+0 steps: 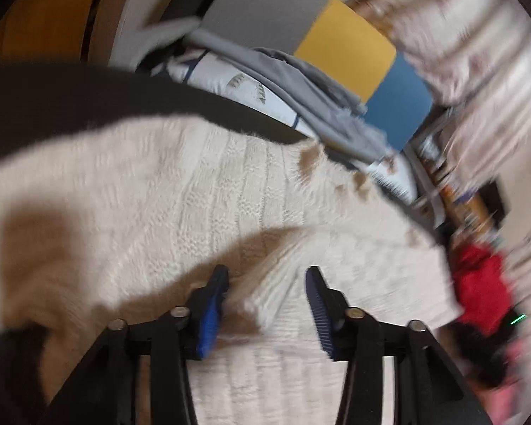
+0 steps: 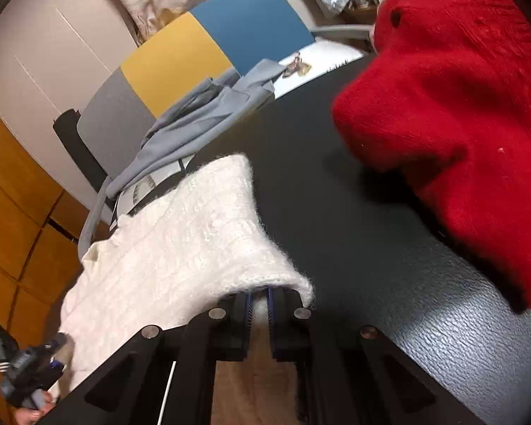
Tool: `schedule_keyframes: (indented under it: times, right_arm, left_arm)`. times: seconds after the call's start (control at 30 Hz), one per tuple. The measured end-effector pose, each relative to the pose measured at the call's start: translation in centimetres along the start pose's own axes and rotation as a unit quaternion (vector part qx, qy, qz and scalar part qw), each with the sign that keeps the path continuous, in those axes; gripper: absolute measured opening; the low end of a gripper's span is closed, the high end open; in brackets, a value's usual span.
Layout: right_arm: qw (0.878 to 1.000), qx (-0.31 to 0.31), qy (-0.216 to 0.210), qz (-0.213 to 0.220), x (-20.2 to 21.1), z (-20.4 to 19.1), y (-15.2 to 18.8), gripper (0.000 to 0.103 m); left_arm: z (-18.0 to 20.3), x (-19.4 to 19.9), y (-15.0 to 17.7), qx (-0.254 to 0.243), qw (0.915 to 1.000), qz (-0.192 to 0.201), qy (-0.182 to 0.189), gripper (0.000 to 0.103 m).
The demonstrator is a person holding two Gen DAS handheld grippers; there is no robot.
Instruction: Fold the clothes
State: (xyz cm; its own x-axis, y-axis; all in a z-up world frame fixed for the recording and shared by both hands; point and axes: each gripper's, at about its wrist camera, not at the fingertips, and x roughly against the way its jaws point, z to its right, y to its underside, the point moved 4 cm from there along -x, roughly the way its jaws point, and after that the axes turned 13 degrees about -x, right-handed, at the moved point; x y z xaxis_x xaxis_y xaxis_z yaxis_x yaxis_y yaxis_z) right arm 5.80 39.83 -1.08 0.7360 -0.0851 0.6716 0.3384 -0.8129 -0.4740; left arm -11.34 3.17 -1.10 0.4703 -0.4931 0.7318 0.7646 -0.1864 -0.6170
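- Clamped at the very front of the right wrist view: right gripper (image 2: 259, 306), blue-padded black jaws nearly together on a fuzzy corner of the cream cable-knit sweater (image 2: 180, 248).
- Spread over the near-left part of the dark textured tabletop (image 2: 354, 219), that same sweater, hem draped over the gripper and far end hanging past the table's left edge.
- Heaped on the table's far-right side, well apart from the cream knit: fluffy red knitted garment (image 2: 453, 117).
- Beyond the table's far edge: grey, yellow and blue panelled chair back (image 2: 180, 56), with a crumpled grey-blue cloth (image 2: 209, 113) draped over the seat.
- Low at the table's left edge, blurred and small: left gripper (image 2: 35, 364) in a hand.
- Seen from the left wrist, blurred: left gripper (image 1: 265, 290) with jaws spread wide, released, a folded ribbed edge of the sweater (image 1: 201, 191) lying between the blue pads without being pinched.
- Filling most of that view, cream knit across the table (image 1: 70, 95).
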Motion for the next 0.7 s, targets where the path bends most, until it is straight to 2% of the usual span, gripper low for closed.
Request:
schedule_keyframes:
  times: [0.13, 0.17, 0.23, 0.3, 0.4, 0.47, 0.53, 0.63, 0.7]
  right_arm:
    - [1.000, 0.029, 0.000, 0.009, 3.0, -0.2, 0.2, 0.011]
    - [0.999, 0.036, -0.001, 0.011, 3.8, -0.3, 0.2, 0.015]
    - [0.998, 0.058, -0.011, 0.024, 4.8, -1.6, -0.2, 0.017]
    - [0.996, 0.088, -0.021, 0.015, 3.7, -3.7, -0.7, 0.018]
    - [0.987, 0.157, -0.007, -0.013, -0.3, -7.1, -0.8, 0.018]
    - [0.980, 0.197, 0.014, -0.029, -3.0, -8.3, -0.4, 0.018]
    - [0.974, 0.221, 0.039, -0.032, -4.6, -8.0, 0.0, 0.018]
    - [0.974, 0.218, 0.055, -0.028, -5.1, -6.3, 0.0, 0.015]
    - [0.978, 0.200, 0.048, -0.021, -4.7, -5.5, -0.2, 0.015]
  left_arm:
    - [0.9, -0.2, 0.1, -0.064, 0.9974, -0.013, -0.031, 0.036]
    - [0.9, -0.2, 0.2, -0.065, 0.9973, -0.010, -0.031, 0.036]
    - [0.5, -0.1, 0.4, -0.054, 0.9982, -0.003, -0.026, 0.037]
    - [-0.1, 0.2, 0.6, -0.029, 0.9994, 0.005, -0.019, 0.036]
    - [-0.2, 0.8, 0.7, -0.005, 0.9998, 0.012, -0.016, 0.036]
    - [0.1, 1.4, 0.6, -0.014, 0.9994, 0.011, -0.030, 0.033]
    - [0.3, 1.5, 0.5, -0.033, 0.9987, 0.003, -0.038, 0.029]
    - [0.0, 1.6, -0.2, -0.039, 0.9976, 0.008, -0.056, 0.028]
    - [-0.5, 1.7, -0.7, -0.036, 0.9968, 0.015, -0.070, 0.028]
